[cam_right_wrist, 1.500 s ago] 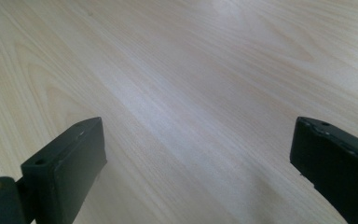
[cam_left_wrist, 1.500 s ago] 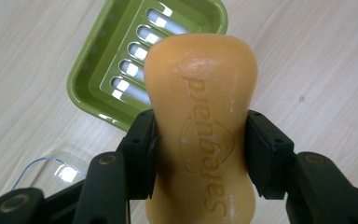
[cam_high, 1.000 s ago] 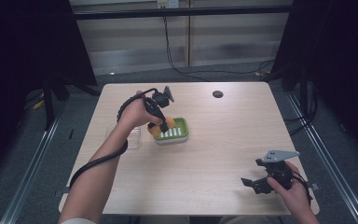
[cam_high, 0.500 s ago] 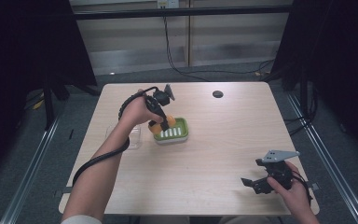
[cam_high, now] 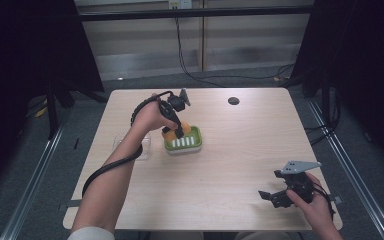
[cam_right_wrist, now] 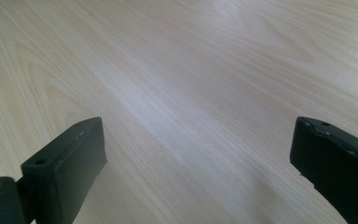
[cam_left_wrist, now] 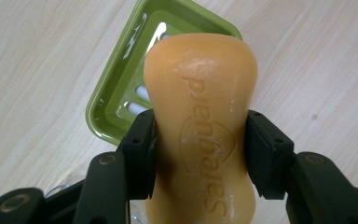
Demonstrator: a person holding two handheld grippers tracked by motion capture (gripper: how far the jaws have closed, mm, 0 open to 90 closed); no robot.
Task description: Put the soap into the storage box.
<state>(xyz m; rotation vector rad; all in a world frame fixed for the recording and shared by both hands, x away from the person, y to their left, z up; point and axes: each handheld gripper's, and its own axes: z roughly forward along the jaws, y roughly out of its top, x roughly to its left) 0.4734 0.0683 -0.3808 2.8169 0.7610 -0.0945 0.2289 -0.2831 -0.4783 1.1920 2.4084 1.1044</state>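
Note:
An orange bar of soap (cam_left_wrist: 200, 126) with stamped letters is clamped at its waist between the black jaws of my left gripper (cam_left_wrist: 199, 149). It hangs just above the near corner of a green soap dish (cam_left_wrist: 121, 93) with white slots. From above, the left gripper (cam_high: 176, 131) holds the soap (cam_high: 170, 135) over the left end of the dish (cam_high: 190, 143), mid-table. My right gripper (cam_high: 272, 196) stands open low over bare wood at the front right, with its jaws (cam_right_wrist: 200, 172) wide apart and nothing between them.
A clear plastic lid or tray (cam_high: 142, 145) lies left of the dish under the left forearm. A dark round hole (cam_high: 233, 101) is in the tabletop (cam_high: 240, 150) at the back. Cables hang beyond the far edge.
The left gripper with the soap has barely shifted over the dish's left end. The right gripper has not moved.

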